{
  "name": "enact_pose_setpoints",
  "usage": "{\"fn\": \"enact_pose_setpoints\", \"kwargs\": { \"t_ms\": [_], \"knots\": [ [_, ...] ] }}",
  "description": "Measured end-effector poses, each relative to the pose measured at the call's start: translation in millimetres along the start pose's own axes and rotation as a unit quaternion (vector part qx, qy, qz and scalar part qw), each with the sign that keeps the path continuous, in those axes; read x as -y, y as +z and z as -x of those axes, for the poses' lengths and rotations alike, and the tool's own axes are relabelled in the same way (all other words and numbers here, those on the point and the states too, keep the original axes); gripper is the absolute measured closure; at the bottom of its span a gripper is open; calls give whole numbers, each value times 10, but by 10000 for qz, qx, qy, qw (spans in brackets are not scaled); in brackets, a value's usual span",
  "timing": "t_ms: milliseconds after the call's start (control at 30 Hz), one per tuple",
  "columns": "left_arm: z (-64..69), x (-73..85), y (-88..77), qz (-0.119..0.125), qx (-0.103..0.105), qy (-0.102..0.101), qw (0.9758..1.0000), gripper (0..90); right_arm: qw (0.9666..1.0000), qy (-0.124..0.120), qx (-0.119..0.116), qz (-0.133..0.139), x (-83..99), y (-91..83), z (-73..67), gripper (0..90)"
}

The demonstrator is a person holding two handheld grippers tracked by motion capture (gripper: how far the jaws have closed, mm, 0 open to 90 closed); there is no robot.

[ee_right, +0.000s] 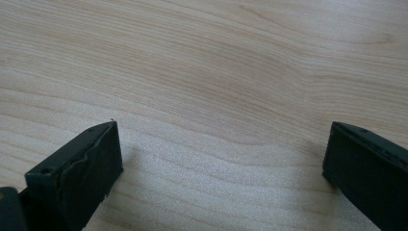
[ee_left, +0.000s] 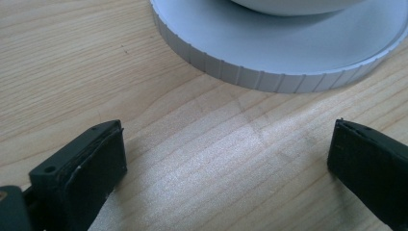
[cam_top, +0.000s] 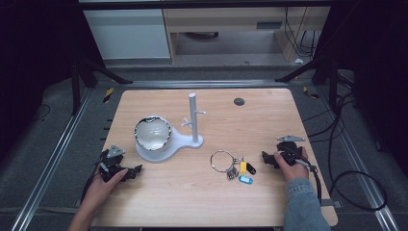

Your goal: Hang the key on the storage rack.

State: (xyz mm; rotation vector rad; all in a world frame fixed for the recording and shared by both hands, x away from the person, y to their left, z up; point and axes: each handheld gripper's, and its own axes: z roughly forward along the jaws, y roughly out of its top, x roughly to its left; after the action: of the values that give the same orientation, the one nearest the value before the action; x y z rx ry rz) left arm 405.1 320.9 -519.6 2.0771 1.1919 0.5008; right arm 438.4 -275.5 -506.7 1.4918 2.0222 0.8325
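This looks like a lab or test room set up for recording: a lone wooden desk (cam_top: 269,202) stands on grey carpet inside a black metal frame (cam_top: 77,82), with loose cables (cam_top: 356,178) trailing and plain office cabinets (cam_top: 127,33) behind.

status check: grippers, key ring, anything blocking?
Left gripper open, empty, near stand base. Right gripper open, empty. Key ring flat on table, untouched. Path clear.

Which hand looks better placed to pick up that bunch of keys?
Probably the right. The right gripper rests with open jaws pointing at the key ring, with bare table between them. The left gripper, also open, sits farther off, by the white stand with its bowl.
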Motion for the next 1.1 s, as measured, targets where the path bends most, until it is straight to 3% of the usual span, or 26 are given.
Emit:
{"fn": "enact_pose_setpoints", "kwargs": {
  "t_ms": [500, 567, 700, 933, 1100],
  "knots": [
    [2, 0, 0, -1, -6, -6, 10000, 0, 9999, -93, -74, -54, -8, -13, 29, 24],
    [2, 0, 0, -1, -6, -6, 10000, 0, 9998, -106, -98, -136, -26, -45, 31, 96],
    [3, 1, 0, -1, -8, -8, 10000, 0, 9995, -203, 106, -236, -48, -107, 32, 153],
    [3, 1, -1, -2, -13, 3, 10000, 0, 9993, -266, -146, -220, -84, -248, 33, 264],
    [11, 5, -4, -1, -23, -30, 10000, 0, 9971, -565, -498, -150, -136, -310, -70, 483]
  ]
}}
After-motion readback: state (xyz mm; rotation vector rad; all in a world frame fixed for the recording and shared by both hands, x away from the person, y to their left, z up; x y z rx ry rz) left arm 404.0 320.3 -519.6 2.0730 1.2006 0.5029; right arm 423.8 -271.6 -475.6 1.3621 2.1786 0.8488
